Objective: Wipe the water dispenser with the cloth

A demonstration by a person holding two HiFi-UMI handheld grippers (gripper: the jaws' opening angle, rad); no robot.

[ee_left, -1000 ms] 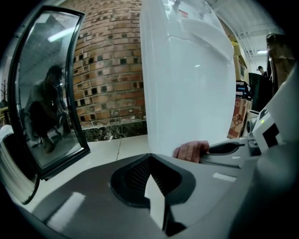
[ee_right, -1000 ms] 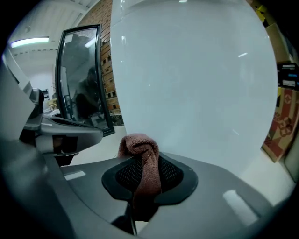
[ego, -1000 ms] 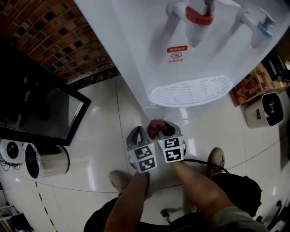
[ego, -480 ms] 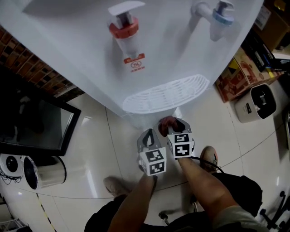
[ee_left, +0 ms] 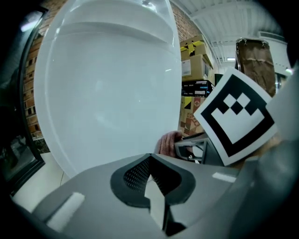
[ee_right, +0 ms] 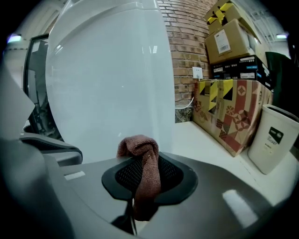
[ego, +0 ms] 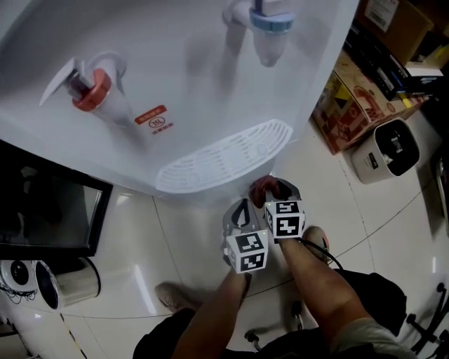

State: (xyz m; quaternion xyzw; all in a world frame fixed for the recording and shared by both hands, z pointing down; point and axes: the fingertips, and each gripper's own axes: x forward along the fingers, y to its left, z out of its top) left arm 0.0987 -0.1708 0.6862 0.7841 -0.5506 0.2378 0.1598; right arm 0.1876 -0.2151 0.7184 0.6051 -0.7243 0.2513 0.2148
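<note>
The white water dispenser [ego: 210,77] stands over me, with a red tap [ego: 91,87], a blue tap [ego: 270,21] and a slotted drip tray [ego: 224,158]. Below the tray, my right gripper [ego: 272,188] is shut on a reddish-brown cloth [ego: 261,186], bunched close to the dispenser's lower front. In the right gripper view the cloth [ee_right: 142,170] hangs between the jaws before the white body [ee_right: 112,84]. My left gripper [ego: 242,210] rides just left of it, shut and empty; its pads meet in the left gripper view [ee_left: 149,158], facing the white body [ee_left: 107,93].
A black screen [ego: 49,210] and a white round appliance [ego: 66,273] are at the left. Cardboard boxes [ego: 351,91] and a white bin [ego: 386,151] stand to the right, the boxes [ee_right: 233,112] against a brick wall [ee_right: 187,46]. The person's shoes [ego: 316,238] rest on glossy floor tiles.
Both grippers have slid rightward side by side along the dispenser's lower front, cloth still held. In the head view the taps have swung left and the boxes have come closer.
</note>
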